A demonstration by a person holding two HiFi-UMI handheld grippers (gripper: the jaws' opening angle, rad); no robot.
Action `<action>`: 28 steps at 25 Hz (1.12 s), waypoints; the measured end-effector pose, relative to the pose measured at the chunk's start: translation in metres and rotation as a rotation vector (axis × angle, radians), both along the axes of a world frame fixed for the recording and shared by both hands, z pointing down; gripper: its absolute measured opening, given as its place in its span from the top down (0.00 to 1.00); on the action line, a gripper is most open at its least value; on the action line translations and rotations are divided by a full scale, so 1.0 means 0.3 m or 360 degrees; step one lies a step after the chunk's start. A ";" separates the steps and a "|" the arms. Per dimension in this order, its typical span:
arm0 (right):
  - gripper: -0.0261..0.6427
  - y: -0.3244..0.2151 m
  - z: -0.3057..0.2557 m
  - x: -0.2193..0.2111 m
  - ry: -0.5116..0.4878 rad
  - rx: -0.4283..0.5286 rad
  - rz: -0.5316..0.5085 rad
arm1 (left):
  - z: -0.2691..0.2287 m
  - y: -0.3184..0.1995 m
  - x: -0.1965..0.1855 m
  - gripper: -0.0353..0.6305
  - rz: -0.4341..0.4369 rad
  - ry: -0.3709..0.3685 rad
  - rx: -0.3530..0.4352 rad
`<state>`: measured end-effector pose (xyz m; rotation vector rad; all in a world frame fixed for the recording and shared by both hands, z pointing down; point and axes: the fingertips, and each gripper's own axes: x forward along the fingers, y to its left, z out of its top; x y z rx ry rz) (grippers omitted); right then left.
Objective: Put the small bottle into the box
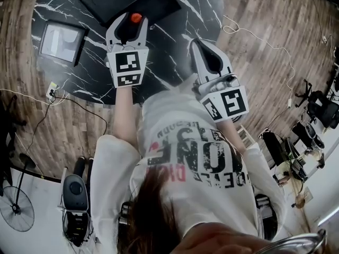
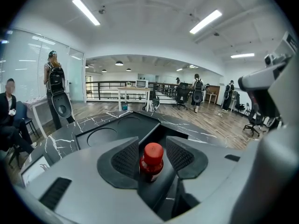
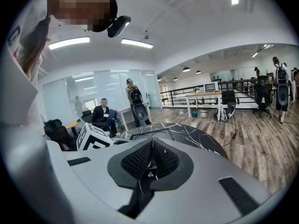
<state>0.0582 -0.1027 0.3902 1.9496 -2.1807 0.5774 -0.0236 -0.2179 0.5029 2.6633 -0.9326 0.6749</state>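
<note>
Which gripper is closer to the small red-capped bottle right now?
Left. The small bottle stands between the parted jaws of the left gripper; the right gripper, jaws together, is off to its right, clear of it.

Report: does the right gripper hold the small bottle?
No: the small bottle stands between the jaws of the left gripper; the right gripper is shut.

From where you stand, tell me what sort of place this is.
Probably an open-plan office or lab: long white ceiling strip lights, a pale desk with a monitor and black swivel office chairs on a brown wood-plank floor.
</note>
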 end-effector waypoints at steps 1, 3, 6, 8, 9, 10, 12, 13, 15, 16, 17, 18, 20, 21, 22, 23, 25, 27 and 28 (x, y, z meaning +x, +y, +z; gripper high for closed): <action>0.96 0.000 -0.001 -0.001 0.0000 0.0001 -0.0002 | -0.003 0.000 -0.002 0.67 -0.0003 0.0004 0.0002; 0.96 -0.001 -0.004 -0.005 -0.0003 0.0007 -0.0007 | -0.013 -0.002 -0.006 0.69 -0.0011 0.0011 0.0010; 0.96 0.001 -0.007 -0.004 -0.0002 0.0013 -0.0011 | -0.037 -0.007 -0.010 0.72 -0.0028 0.0024 0.0034; 0.96 0.003 -0.008 -0.005 -0.0004 0.0018 -0.0014 | -0.054 -0.008 -0.011 0.75 -0.0039 0.0039 0.0050; 0.96 0.004 -0.009 -0.006 -0.0005 0.0020 -0.0018 | -0.060 -0.009 -0.011 0.76 -0.0043 0.0044 0.0055; 0.96 0.004 -0.009 -0.007 -0.0007 0.0023 -0.0021 | -0.064 -0.009 -0.012 0.77 -0.0045 0.0048 0.0059; 0.96 0.005 -0.012 -0.009 -0.0009 0.0028 -0.0027 | -0.072 -0.011 -0.014 0.79 -0.0052 0.0050 0.0067; 0.96 0.006 -0.014 -0.008 -0.0009 0.0030 -0.0029 | -0.077 -0.011 -0.015 0.80 -0.0056 0.0050 0.0074; 0.96 0.009 -0.018 -0.006 -0.0007 0.0034 -0.0031 | -0.087 -0.011 -0.016 0.83 -0.0066 0.0051 0.0087; 0.96 0.010 -0.019 -0.005 -0.0006 0.0036 -0.0033 | -0.091 -0.009 -0.017 0.84 -0.0070 0.0053 0.0092; 0.96 0.011 -0.020 -0.005 -0.0006 0.0038 -0.0036 | -0.096 -0.008 -0.018 0.85 -0.0075 0.0056 0.0096; 0.96 0.011 -0.021 -0.006 -0.0008 0.0039 -0.0041 | -0.100 -0.007 -0.019 0.86 -0.0080 0.0058 0.0100; 0.96 0.011 -0.022 -0.008 -0.0012 0.0044 -0.0051 | -0.110 -0.006 -0.021 0.88 -0.0091 0.0056 0.0115; 0.96 0.011 -0.023 -0.009 -0.0014 0.0048 -0.0056 | -0.115 -0.006 -0.023 0.89 -0.0096 0.0054 0.0124; 0.96 0.011 -0.024 -0.009 -0.0015 0.0051 -0.0060 | -0.119 -0.006 -0.024 0.90 -0.0101 0.0053 0.0133; 0.96 0.012 -0.026 -0.008 -0.0015 0.0053 -0.0064 | -0.124 -0.006 -0.025 0.90 -0.0105 0.0053 0.0139; 0.96 0.015 -0.028 -0.007 -0.0015 0.0058 -0.0069 | -0.133 -0.003 -0.027 0.91 -0.0114 0.0054 0.0150; 0.96 0.019 -0.033 -0.006 -0.0016 0.0065 -0.0074 | -0.143 0.000 -0.030 0.92 -0.0122 0.0052 0.0162; 0.96 0.021 -0.035 -0.005 -0.0017 0.0069 -0.0077 | -0.149 0.001 -0.031 0.92 -0.0128 0.0050 0.0170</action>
